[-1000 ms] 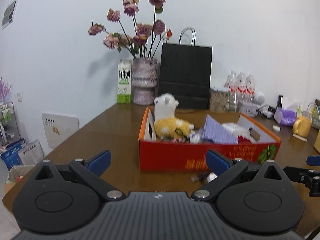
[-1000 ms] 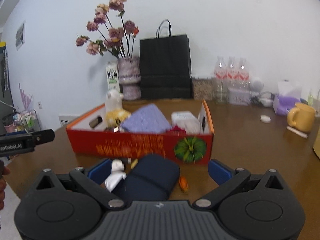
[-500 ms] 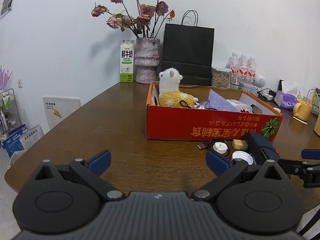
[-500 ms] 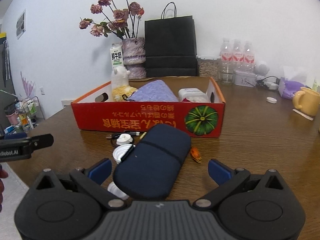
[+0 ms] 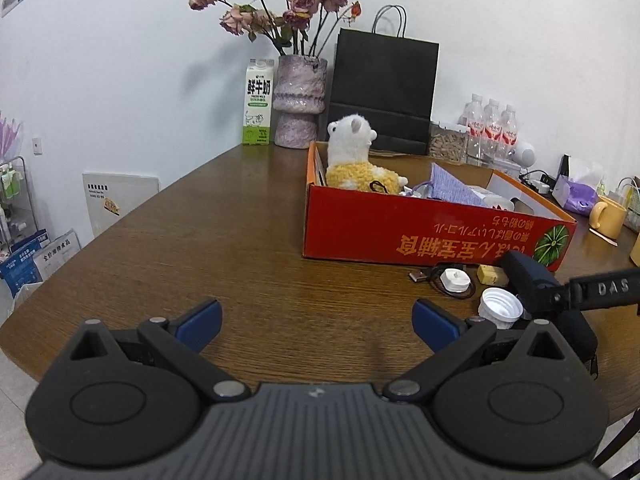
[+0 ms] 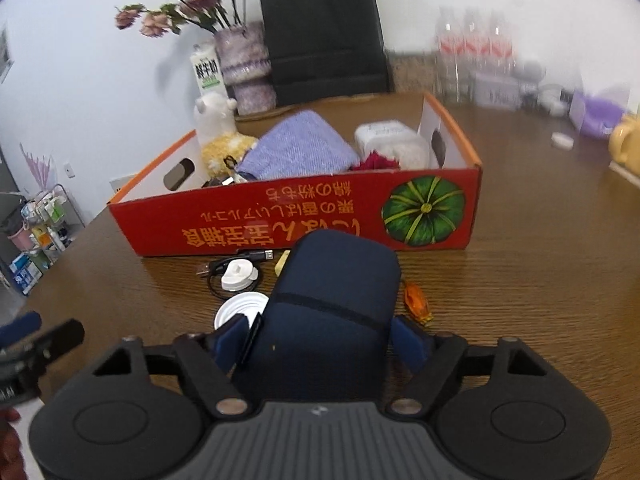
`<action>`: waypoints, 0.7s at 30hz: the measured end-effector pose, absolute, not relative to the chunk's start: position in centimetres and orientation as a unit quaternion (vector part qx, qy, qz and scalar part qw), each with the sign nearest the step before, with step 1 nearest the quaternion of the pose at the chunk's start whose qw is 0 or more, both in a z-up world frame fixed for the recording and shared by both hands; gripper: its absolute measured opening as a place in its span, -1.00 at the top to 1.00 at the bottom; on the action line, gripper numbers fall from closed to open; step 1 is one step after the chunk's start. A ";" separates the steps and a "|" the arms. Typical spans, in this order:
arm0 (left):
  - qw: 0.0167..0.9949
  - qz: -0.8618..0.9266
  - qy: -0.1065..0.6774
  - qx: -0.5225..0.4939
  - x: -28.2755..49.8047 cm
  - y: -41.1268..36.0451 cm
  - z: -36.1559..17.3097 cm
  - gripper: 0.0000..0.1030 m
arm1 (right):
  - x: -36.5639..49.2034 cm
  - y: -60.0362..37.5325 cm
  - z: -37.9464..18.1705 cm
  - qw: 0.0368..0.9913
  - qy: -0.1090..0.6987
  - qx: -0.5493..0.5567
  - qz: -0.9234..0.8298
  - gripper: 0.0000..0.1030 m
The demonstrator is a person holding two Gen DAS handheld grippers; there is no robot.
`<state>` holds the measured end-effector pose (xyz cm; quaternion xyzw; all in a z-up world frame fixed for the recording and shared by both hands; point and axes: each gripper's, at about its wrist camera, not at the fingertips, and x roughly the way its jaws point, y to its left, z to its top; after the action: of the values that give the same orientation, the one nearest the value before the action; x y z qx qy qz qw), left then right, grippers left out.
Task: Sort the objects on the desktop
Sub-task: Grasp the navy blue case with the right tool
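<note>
The right gripper [image 6: 322,340] has just been closing its jaws on the dark blue zip pouch [image 6: 332,304], and both blue pads now sit against its sides, so it grips the pouch. The pouch lies on the wooden table [image 6: 540,280] with its long axis running away from the camera, its rounded far end pointing at the red cardboard box [image 6: 288,216]. The left gripper [image 5: 316,326] hovers over bare table with its jaws spread and nothing between them.

Just beside the pouch lie a white cap [image 6: 236,308], a white charger puck [image 6: 239,274] with a black cable, a small yellow block [image 6: 282,261] and an orange wrapped sweet [image 6: 417,300].

The box front carries upside-down orange writing and a green pumpkin picture (the characters are too distorted to read). Inside are a white and yellow plush toy [image 5: 352,160], a lilac cloth [image 6: 298,150] and a white container [image 6: 390,140].

At the wall stand a milk carton [image 5: 258,104] printed 鲜牛奶, a vase of dried roses [image 5: 298,100], a black paper bag [image 5: 382,88] and water bottles [image 5: 492,130]. A yellow mug [image 5: 608,216] sits far right.
</note>
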<state>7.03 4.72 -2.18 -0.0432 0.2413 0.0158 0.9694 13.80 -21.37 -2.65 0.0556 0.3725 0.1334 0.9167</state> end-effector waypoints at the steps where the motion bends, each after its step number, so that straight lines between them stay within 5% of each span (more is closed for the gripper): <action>1: 0.969 0.013 0.244 -0.042 7.2 4.6 -2.2 -1.00 | 14.1 -21.3 -2.7 0.915 0.377 0.054 0.132 -0.48; 21: 0.961 -0.041 0.272 -0.020 9.2 1.8 -1.3 -1.00 | 14.0 -21.8 -1.9 0.917 0.367 0.038 0.152 -0.21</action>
<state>9.20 1.81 -1.29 -0.0196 0.2720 -0.0409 0.9612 14.04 -21.79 -1.90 0.0375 0.3673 0.1516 0.9169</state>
